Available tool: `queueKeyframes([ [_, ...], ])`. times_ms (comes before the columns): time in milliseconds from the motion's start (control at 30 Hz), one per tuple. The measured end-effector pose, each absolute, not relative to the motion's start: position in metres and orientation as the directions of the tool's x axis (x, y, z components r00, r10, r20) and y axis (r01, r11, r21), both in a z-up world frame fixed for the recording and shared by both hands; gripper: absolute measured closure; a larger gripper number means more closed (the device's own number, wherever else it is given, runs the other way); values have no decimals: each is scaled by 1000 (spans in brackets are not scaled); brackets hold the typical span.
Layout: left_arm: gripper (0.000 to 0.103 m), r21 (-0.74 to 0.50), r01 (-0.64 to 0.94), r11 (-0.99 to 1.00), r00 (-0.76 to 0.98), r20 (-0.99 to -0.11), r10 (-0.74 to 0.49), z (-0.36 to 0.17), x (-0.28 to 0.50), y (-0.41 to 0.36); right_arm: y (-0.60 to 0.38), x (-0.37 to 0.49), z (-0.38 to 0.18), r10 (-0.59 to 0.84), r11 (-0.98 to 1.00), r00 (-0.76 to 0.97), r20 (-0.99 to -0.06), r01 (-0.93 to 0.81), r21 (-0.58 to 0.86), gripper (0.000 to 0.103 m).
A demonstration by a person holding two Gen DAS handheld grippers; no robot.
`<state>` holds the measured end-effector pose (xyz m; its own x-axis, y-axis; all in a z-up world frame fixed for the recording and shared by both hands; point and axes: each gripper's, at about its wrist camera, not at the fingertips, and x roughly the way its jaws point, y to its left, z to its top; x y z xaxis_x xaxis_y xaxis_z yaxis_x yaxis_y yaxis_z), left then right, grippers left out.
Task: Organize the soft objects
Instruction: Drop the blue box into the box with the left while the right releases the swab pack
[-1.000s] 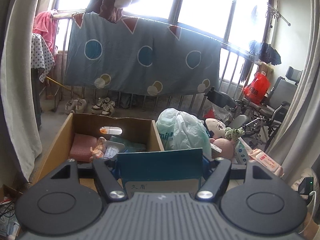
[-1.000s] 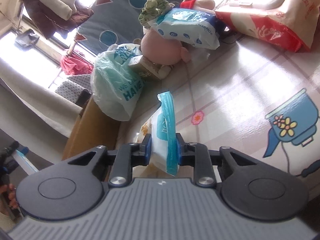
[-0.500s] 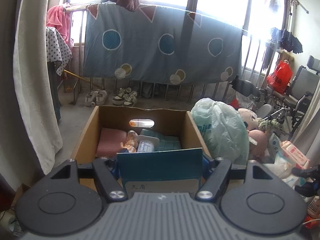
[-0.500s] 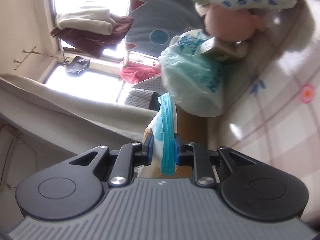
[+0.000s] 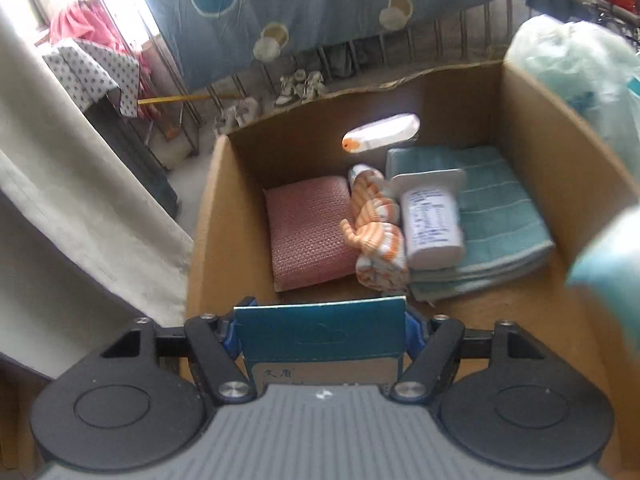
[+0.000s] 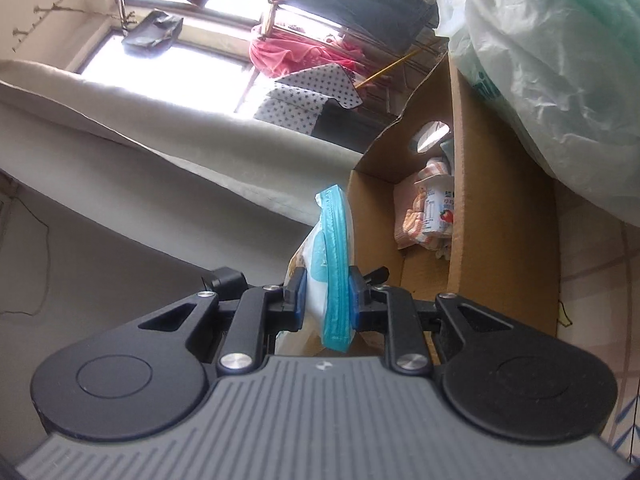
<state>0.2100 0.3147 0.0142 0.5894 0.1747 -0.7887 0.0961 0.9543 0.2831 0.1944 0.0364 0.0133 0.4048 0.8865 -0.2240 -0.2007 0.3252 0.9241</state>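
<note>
The left gripper hangs over the cardboard box with a teal carton between its pads; the jaws have just been opening, so the carton looks about to drop. Best to let it fall on the bare floor at the near wall. The right gripper is clenched on a soft blue-edged packet, poised beside the box, ready to follow. Inside lie a pink cloth, an orange striped roll, a white bottle and a folded teal towel.
</note>
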Motion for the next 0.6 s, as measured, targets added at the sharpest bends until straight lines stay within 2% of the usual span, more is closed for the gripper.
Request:
queueKeyframes([
  [33,14,277,90,957,574,-799,178,7,220,318,45,199,12,882,346,400,-248,-195,918,84],
  [100,10,270,99,958,543,-821,175,-6,237,323,58,208,9,873,383,395,-287,-189,904,84],
  [167,10,302,118,946,566,-803,186,-10,240,322,68,216,10,858,427,394,-329,-194,883,84],
  [400,10,287,137,948,537,-826,172,-10,226,319,92,236,31,778,607,413,-474,-297,738,84],
  [600,12,257,186,948,508,-851,131,3,191,324,127,260,34,754,652,283,-593,-431,623,84],
])
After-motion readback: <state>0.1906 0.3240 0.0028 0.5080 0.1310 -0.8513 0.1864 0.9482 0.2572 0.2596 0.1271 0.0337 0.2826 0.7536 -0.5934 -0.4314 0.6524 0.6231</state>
